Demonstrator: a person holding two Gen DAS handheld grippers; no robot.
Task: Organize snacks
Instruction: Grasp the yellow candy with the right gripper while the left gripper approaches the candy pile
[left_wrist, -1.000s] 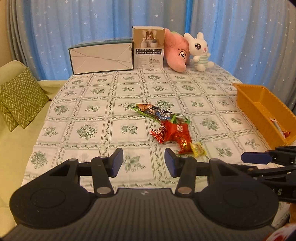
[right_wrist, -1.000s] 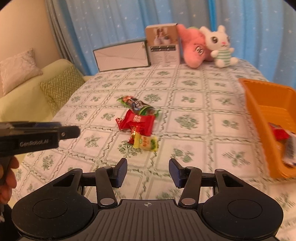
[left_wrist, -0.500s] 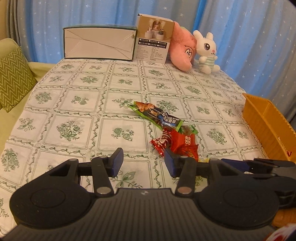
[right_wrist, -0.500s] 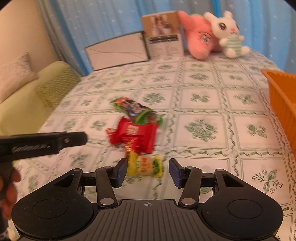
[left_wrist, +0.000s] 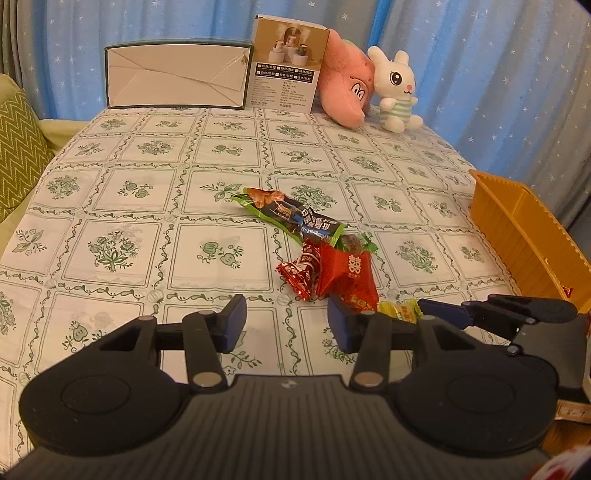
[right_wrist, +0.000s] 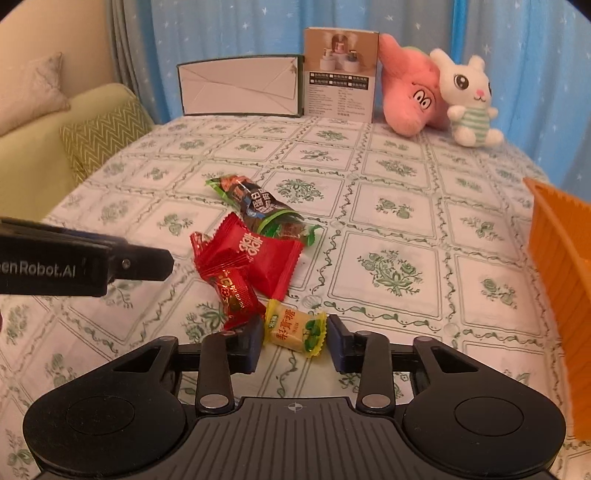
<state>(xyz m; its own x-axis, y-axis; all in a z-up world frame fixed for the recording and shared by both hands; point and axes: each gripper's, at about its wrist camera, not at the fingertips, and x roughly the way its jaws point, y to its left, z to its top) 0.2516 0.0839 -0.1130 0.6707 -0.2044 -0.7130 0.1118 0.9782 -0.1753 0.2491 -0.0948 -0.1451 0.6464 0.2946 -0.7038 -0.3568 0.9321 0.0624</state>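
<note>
Several snacks lie together mid-table: a long green and black packet (right_wrist: 258, 206), a red packet (right_wrist: 258, 258), a small red foil candy (right_wrist: 232, 291) and a yellow candy (right_wrist: 295, 328). My right gripper (right_wrist: 295, 343) is low over the cloth with the yellow candy between its fingers. Its jaws are closing, the pads stand at the wrapper's ends, and the candy still lies flat. My left gripper (left_wrist: 286, 325) is open with nothing in it, just in front of the red packet (left_wrist: 347, 269). One of its fingers (right_wrist: 147, 264) reaches in from the left. The orange basket (right_wrist: 554, 240) stands at the right edge.
At the back stand a white box (left_wrist: 177, 77), a printed carton (left_wrist: 288, 66), a pink plush (left_wrist: 343, 92) and a white bunny plush (left_wrist: 395, 92) before blue curtains. A green sofa with a zigzag cushion (right_wrist: 99, 140) is beside the table's left side.
Both grippers have moved forward and down toward the snack pile. The right jaws have narrowed around the yellow candy, which now sits between them. The left jaws keep their width.
</note>
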